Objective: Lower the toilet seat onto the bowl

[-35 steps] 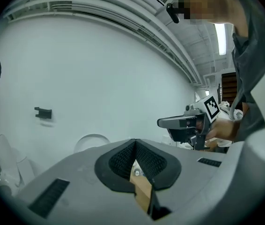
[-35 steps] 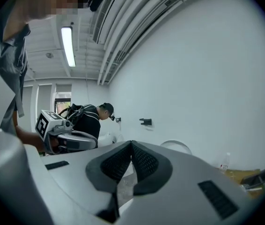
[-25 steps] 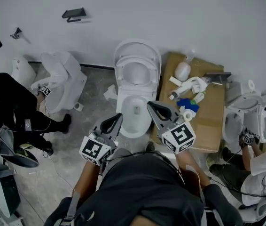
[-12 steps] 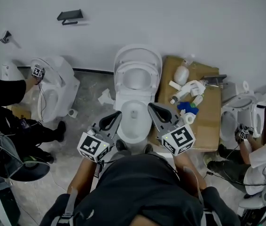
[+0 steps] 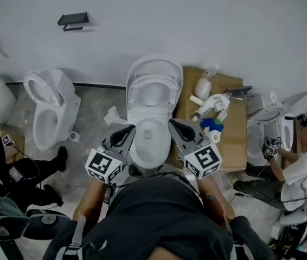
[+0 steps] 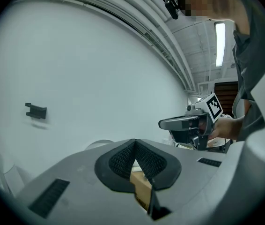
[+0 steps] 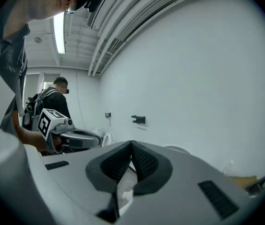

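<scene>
Against the white wall straight ahead of you, the toilet seat (image 5: 154, 79) stands raised, leaning back on the open lid (image 5: 156, 64) and well clear of the bowl (image 5: 142, 164) below it. The bowl's front end lies between your two grippers, with nothing resting on its rim.

Your left gripper (image 5: 127, 132) hovers over the bowl's left edge and your right gripper (image 5: 176, 125) over its right edge, both pointing up toward the seat without touching it. In the left gripper view, the left gripper (image 6: 135, 144) has its jaws clenched tip to tip with nothing caught between them, and the right gripper (image 6: 188, 123) shows off to the side. In the right gripper view, the right gripper (image 7: 131, 146) is likewise closed tight and empty, with the left gripper (image 7: 74, 137) beside it.

Just beside the toilet on the right, a cardboard box (image 5: 235, 129) touches the wall. White bottles (image 5: 210, 102) lie near its back edge, and a blue item (image 5: 212, 123) and a roll of tape (image 5: 216, 136) sit nearer its left edge. A second toilet (image 5: 48, 110) stands on the floor to the left, well apart. A dark bracket (image 5: 72, 20) is fixed to the wall above it. At the far right a person in white (image 5: 305, 167) crouches by another toilet (image 5: 267, 129).
</scene>
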`<state>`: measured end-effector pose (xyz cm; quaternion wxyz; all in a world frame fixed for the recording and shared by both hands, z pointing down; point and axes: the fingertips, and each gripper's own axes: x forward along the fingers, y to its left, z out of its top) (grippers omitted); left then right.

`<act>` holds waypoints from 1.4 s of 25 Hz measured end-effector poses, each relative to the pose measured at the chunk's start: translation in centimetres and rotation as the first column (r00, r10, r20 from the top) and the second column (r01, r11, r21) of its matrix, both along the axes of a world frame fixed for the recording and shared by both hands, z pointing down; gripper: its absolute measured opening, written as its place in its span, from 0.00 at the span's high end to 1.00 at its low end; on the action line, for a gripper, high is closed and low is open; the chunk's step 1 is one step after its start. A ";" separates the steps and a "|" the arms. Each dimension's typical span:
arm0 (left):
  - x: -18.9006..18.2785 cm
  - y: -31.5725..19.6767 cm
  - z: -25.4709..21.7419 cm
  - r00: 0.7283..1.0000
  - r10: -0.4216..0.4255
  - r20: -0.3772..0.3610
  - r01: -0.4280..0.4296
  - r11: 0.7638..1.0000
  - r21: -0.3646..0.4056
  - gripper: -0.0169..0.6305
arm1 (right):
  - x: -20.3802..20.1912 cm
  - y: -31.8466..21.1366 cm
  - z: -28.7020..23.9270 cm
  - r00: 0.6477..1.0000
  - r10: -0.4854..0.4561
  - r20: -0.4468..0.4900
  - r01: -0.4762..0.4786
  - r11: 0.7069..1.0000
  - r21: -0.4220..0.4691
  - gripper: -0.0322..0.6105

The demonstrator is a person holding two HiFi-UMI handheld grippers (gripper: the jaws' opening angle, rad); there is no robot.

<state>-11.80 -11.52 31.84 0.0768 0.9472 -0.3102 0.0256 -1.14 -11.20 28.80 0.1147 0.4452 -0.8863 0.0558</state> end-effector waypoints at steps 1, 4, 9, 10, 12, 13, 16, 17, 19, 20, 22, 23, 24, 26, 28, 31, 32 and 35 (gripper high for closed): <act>-0.1 -0.3 0.1 1.000 -0.002 -0.004 0.002 1.000 -0.003 0.97 | 0.1 -0.3 0.1 1.000 0.001 -0.004 -0.001 1.000 -0.004 0.94; 0.0 -1.2 0.2 1.000 -0.013 -0.007 0.013 1.000 -0.011 0.97 | 0.2 -1.4 0.3 1.000 -0.008 -0.006 0.008 1.000 -0.015 0.94; 0.5 -2.1 0.1 0.998 -0.066 0.017 0.067 0.997 -0.030 0.97 | 0.5 -3.6 0.7 0.997 -0.070 0.017 0.071 0.997 -0.027 0.94; 0.6 -2.4 0.2 0.997 -0.079 0.025 0.080 0.996 -0.034 0.97 | 0.6 -4.1 0.7 0.996 -0.084 0.022 0.084 0.996 -0.027 0.94; 1.0 -2.9 0.4 0.994 -0.104 0.044 0.106 0.994 -0.038 0.97 | 1.1 -5.0 1.0 0.993 -0.110 0.035 0.111 0.993 -0.030 0.94; 1.3 -3.1 0.3 0.992 -0.117 0.050 0.119 0.992 -0.039 0.97 | 1.3 -5.4 1.1 0.991 -0.124 0.039 0.125 0.992 -0.030 0.94; 2.2 -3.5 0.1 0.986 -0.151 0.064 0.154 0.987 -0.035 0.97 | 2.1 -6.8 1.5 0.986 -0.157 0.054 0.158 0.987 -0.026 0.94; 2.5 -3.6 0.2 0.984 -0.161 0.072 0.163 0.986 -0.031 0.97 | 2.3 -7.2 1.8 0.985 -0.164 0.061 0.166 0.986 -0.028 0.94; 3.1 -3.8 0.5 0.980 -0.180 0.085 0.182 0.983 -0.028 0.97 | 2.9 -7.9 2.4 0.981 -0.179 0.072 0.182 0.983 -0.035 0.94; 3.5 -3.8 0.7 0.978 -0.189 0.088 0.192 0.981 -0.028 0.97 | 3.1 -8.2 2.9 0.979 -0.188 0.074 0.191 0.981 -0.041 0.94; 3.8 -3.9 1.0 0.975 -0.203 0.093 0.207 0.978 -0.030 0.97 | 3.5 -8.7 3.7 0.977 -0.203 0.071 0.207 0.977 -0.054 0.94; 3.8 -4.0 1.2 0.974 -0.208 0.094 0.212 0.977 -0.035 0.97 | 3.5 -9.2 4.0 0.976 -0.207 0.069 0.211 0.976 -0.058 0.94; 3.7 -4.2 1.4 0.973 -0.209 0.093 0.214 0.976 -0.043 0.97 | 3.5 -9.6 4.2 0.976 -0.208 0.065 0.211 0.976 -0.060 0.94; 3.3 -4.5 2.1 0.974 -0.204 0.094 0.210 0.976 -0.059 0.97 | 3.3 -10.6 4.5 0.977 -0.206 0.051 0.209 0.976 -0.061 0.94; 2.8 -4.8 2.8 0.975 -0.201 0.096 0.209 0.975 -0.076 0.97 | 2.9 -11.6 5.1 0.978 -0.204 0.034 0.206 0.976 -0.070 0.94; 1.9 -5.9 3.1 0.975 -0.205 0.084 0.211 0.974 -0.079 0.97 | 2.7 -13.5 6.3 0.980 -0.201 0.000 0.201 0.976 -0.087 0.94; 1.6 -6.3 3.2 0.974 -0.212 0.076 0.218 0.972 -0.086 0.97 | 2.7 -14.3 6.8 0.980 -0.200 -0.020 0.197 0.976 -0.093 0.94; 1.0 -7.0 3.5 0.976 -0.212 0.054 0.217 0.970 -0.113 0.97 | 2.6 -16.7 8.1 0.979 -0.196 -0.065 0.188 0.976 -0.106 0.94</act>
